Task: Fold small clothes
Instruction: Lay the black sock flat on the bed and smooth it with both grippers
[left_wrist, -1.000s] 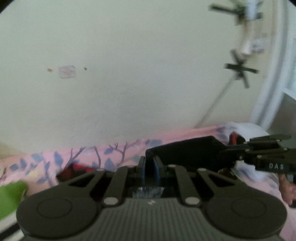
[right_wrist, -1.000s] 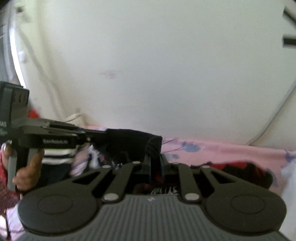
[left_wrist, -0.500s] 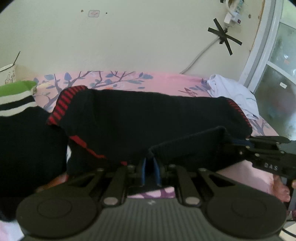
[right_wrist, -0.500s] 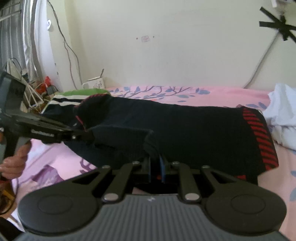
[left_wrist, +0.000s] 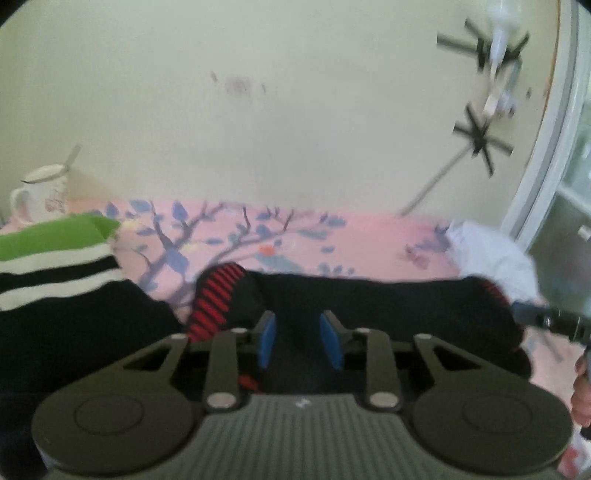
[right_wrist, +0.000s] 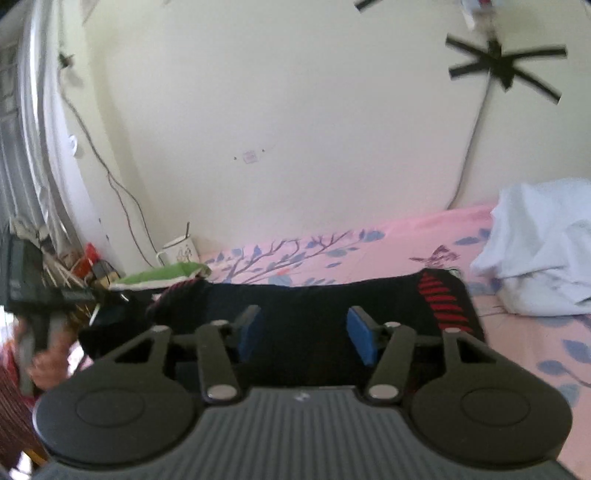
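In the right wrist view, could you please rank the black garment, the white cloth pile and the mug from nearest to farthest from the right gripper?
1. Black garment: directly ahead of the open right gripper, between and beyond its fingers.
2. White cloth pile: on the bed, off to the right.
3. Mug: far left, by the wall.

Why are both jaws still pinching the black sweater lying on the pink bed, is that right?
Not quite. The black sweater does lie on the pink bed, but both sets of jaws are open. The left wrist view shows the left gripper spread apart, and the right wrist view shows the right gripper the same, gripping nothing.
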